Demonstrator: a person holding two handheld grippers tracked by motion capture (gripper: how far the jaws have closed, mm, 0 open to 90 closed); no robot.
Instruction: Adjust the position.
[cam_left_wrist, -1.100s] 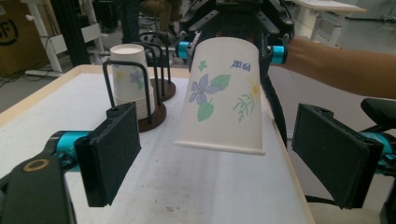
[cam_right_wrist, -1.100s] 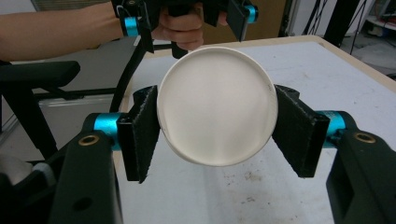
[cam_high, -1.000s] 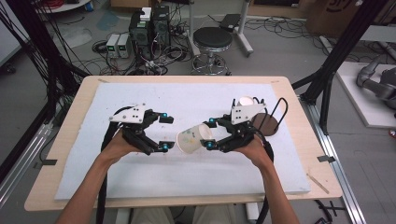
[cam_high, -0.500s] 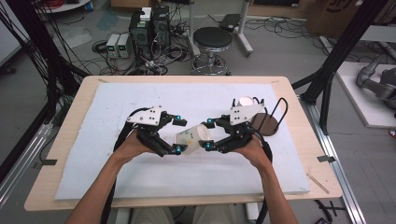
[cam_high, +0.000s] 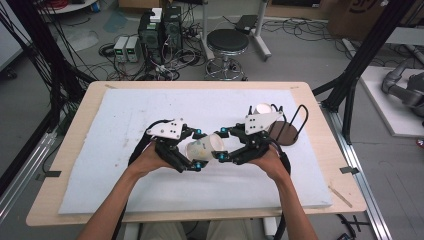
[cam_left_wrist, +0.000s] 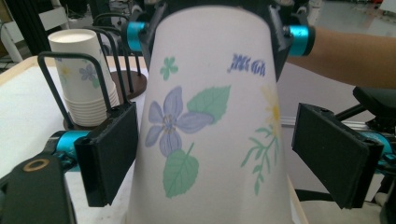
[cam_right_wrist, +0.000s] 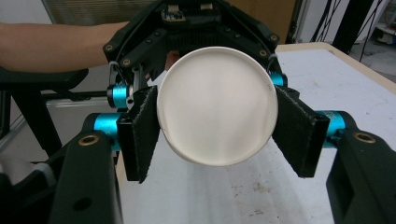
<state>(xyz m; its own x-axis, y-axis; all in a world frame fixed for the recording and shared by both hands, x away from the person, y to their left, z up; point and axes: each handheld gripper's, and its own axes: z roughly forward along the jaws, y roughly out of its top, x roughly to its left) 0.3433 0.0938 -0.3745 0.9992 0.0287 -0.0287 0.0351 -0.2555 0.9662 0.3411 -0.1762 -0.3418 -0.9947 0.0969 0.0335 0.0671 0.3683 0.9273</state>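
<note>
Jaws of right gripper (cam_high: 224, 145) on paper cup (cam_high: 202, 148)

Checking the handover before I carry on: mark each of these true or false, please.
1. The right gripper clamps the paper cup at its base end. True.
2. The left gripper is clamped tight on the cup. False: its jaws are open around the cup, with a gap at one pad.
3. The cup is plain white. False: it has printed flowers and leaves.
4. A stack of paper cups stands in a wire holder. True.
5. The cup stands upright on the table. False: it is held on its side between the grippers.
</note>
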